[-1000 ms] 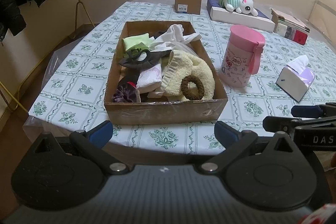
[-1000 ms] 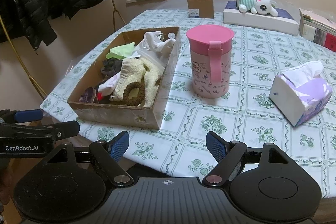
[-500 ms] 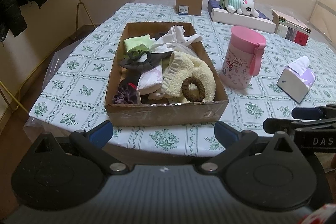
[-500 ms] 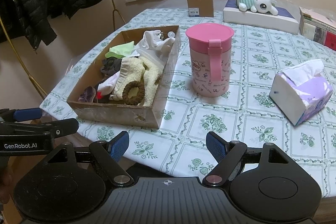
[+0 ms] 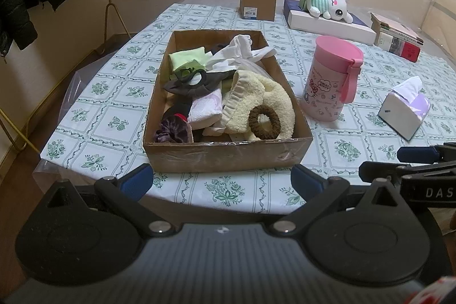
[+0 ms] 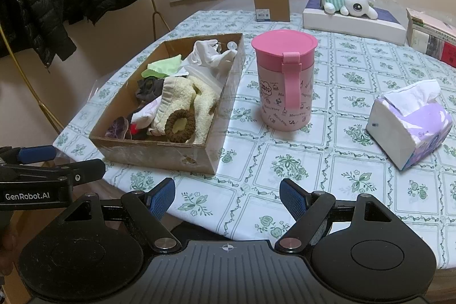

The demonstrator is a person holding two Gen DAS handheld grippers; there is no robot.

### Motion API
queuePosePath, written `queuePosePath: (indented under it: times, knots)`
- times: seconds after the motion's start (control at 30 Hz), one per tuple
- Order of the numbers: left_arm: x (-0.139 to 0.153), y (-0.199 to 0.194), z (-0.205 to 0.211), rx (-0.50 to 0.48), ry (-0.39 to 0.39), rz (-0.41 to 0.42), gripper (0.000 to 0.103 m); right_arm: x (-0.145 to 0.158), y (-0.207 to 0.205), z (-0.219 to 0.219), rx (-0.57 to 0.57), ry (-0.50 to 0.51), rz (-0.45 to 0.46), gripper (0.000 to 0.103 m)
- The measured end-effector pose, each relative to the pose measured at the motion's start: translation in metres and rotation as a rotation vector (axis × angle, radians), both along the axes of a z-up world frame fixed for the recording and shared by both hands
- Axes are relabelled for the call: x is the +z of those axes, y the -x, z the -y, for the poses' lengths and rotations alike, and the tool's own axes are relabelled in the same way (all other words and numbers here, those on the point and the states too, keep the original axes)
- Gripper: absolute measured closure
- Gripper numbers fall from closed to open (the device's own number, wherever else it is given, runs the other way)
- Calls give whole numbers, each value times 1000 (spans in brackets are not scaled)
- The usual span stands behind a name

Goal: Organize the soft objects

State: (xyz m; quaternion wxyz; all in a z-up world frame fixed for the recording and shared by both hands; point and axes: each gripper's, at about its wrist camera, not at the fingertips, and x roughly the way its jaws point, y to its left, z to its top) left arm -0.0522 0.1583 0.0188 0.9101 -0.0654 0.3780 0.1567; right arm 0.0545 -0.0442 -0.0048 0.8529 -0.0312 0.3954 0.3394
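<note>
Soft bits, incl. cream sock point(image 5: 258, 101) & brown scrunchie point(image 5: 264, 122), lie heaped in cardboard box point(image 5: 228, 155) at 12 o'clock. Left gripper point(image 5: 222, 180) & right gripper point(image 6: 227, 195) both gape, empty. Sorted or not, prob. can't tell.

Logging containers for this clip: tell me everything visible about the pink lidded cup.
The pink lidded cup stands upright on the patterned tablecloth, apart from the cardboard box beside it. Its pale pink, plastic-looking body carries small cartoon prints; a darker pink lid is on, and a matching strap hangs from the lid down the side. Neither claw touches it.
</note>
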Motion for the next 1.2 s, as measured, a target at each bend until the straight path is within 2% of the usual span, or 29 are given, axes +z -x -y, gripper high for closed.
queuePosePath:
  times: [1.2]
  knots:
    - [-3,-6,1,-10,-10,8,1,-2,-3,-2,-2,0,-6,23]
